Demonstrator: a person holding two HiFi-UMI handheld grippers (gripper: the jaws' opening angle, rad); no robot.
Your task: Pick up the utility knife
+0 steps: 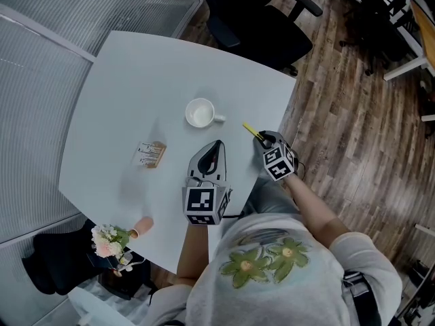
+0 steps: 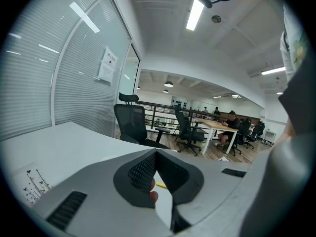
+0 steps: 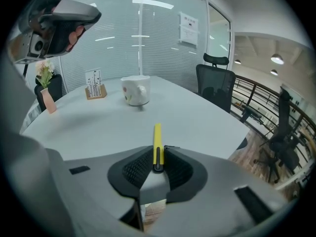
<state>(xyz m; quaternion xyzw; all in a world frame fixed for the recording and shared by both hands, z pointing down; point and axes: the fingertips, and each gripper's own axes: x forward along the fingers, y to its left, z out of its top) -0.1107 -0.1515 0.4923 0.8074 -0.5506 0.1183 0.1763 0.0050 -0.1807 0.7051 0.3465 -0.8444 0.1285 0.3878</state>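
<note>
The utility knife (image 1: 251, 130) is a slim yellow one with a black slider. It sits near the table's right edge, and my right gripper (image 1: 266, 140) is shut on its rear end. In the right gripper view the knife (image 3: 157, 142) sticks straight out from between the pads of the right gripper (image 3: 158, 159), pointing across the table towards the cup. My left gripper (image 1: 216, 147) hangs over the middle of the table near the front, shut with nothing in it. In its own view the left gripper (image 2: 156, 154) has its tips together.
A white cup (image 1: 200, 113) stands on the white table (image 1: 136, 80) just beyond both grippers. A small card holder (image 1: 151, 153) is to the left, and a pink vase with flowers (image 1: 112, 238) is at the front left corner. A black office chair (image 1: 265, 19) stands behind the table.
</note>
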